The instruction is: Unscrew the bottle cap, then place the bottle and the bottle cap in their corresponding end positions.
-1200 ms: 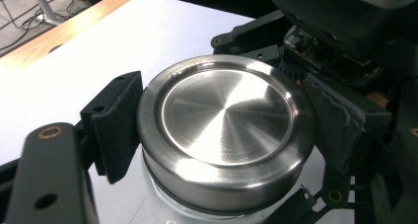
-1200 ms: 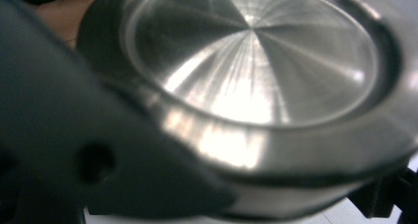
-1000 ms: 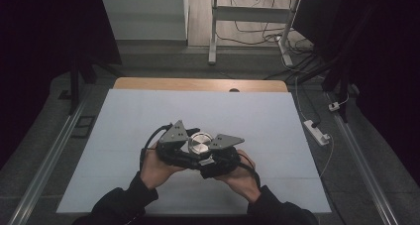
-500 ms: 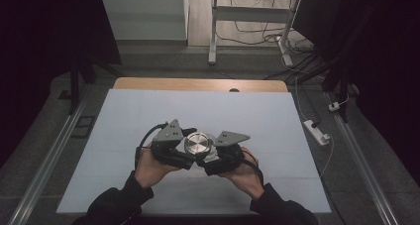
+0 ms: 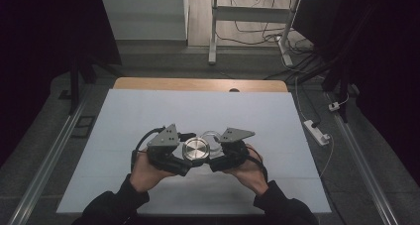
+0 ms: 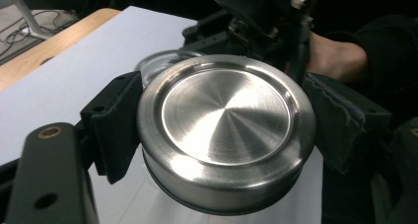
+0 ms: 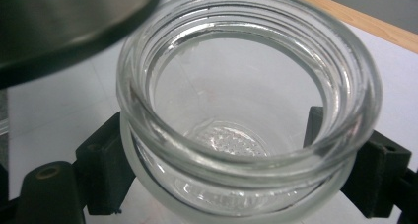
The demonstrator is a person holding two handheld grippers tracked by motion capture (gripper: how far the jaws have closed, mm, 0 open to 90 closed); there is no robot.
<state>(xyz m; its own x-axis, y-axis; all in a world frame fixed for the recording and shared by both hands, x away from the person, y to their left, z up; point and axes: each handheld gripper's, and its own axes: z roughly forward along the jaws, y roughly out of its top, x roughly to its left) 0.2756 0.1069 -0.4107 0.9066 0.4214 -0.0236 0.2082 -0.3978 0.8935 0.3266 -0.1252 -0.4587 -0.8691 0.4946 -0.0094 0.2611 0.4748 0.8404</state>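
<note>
Left gripper (image 6: 224, 130): jaws clamped on the metal lid (image 6: 226, 130), held flat, face up.
Right gripper (image 7: 246, 160): jaws closed around the glass jar (image 7: 249, 105), mouth open, nothing visible inside.
Lid against jar: just beside the jar's mouth, partly overlapping its rim (image 7: 148, 61), apparently slightly above it.
Both against jar: over the white table (image 5: 148, 116), near the person's edge.
Judgement: either hand is equally close; alignment of lid over mouth decides.

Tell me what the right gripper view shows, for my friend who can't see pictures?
An empty clear glass jar with no lid on is gripped between the right gripper's two black jaws, seen from close above its open mouth. A shiny metal lid pokes in at the top left corner, off the jar. Under them is a white table.
</note>
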